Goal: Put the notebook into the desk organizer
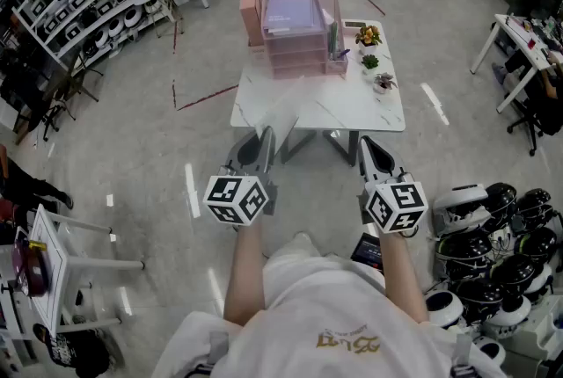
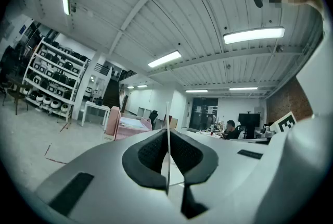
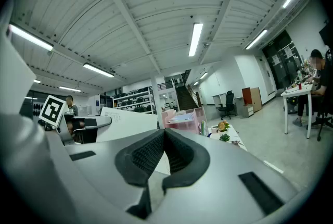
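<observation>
The notebook (image 3: 130, 119), thin and white, stands on edge, pinched between the fingers of the left gripper (image 1: 264, 141). That gripper is held out ahead of the person and aims at the tabletop (image 1: 352, 108), short of its near edge. The pink desk organizer (image 1: 295, 29) sits at the tabletop's far side. The right gripper (image 1: 370, 149) is level beside the left on an outstretched forearm, its fingers pressed together and empty.

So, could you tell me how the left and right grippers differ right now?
The left gripper is shut on a thin white notebook, edge-on between its jaws; the right gripper is shut on nothing. The left gripper's view shows the pink desk organizer left of its jaws; the right gripper's, just above them. Both are short of the white table.
</observation>
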Demonstrator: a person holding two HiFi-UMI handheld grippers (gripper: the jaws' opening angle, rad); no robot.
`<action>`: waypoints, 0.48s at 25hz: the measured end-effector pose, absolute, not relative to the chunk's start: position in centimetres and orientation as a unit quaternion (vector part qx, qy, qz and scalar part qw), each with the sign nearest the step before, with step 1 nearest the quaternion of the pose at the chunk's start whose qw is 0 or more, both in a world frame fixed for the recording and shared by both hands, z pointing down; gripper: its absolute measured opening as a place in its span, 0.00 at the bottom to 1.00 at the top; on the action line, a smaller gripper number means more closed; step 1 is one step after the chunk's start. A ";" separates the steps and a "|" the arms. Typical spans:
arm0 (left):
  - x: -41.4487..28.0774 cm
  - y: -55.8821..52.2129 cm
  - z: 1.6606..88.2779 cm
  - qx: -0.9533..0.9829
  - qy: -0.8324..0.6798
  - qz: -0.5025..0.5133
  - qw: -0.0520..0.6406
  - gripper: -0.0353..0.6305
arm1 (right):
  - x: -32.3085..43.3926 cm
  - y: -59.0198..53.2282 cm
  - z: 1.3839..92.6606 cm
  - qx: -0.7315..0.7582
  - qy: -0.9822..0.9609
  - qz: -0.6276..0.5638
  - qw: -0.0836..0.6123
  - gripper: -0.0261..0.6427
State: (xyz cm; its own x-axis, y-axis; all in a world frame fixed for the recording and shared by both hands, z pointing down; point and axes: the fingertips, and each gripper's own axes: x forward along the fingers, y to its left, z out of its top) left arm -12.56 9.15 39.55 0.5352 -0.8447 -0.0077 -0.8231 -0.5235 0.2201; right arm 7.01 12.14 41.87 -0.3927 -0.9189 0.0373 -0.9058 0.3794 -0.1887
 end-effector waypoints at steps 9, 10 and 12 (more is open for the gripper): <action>-12.7 10.0 39.7 0.870 -0.481 -0.054 0.096 0.09 | 7.2 12.6 41.9 -0.550 0.829 -0.090 0.040 0.05; -12.7 10.0 39.7 0.869 -0.482 -0.055 0.097 0.09 | 7.2 12.6 41.9 -0.550 0.829 -0.090 0.042 0.05; -12.5 9.9 39.6 0.869 -0.482 -0.057 0.099 0.09 | 7.6 12.5 41.9 -0.553 0.826 -0.095 0.048 0.05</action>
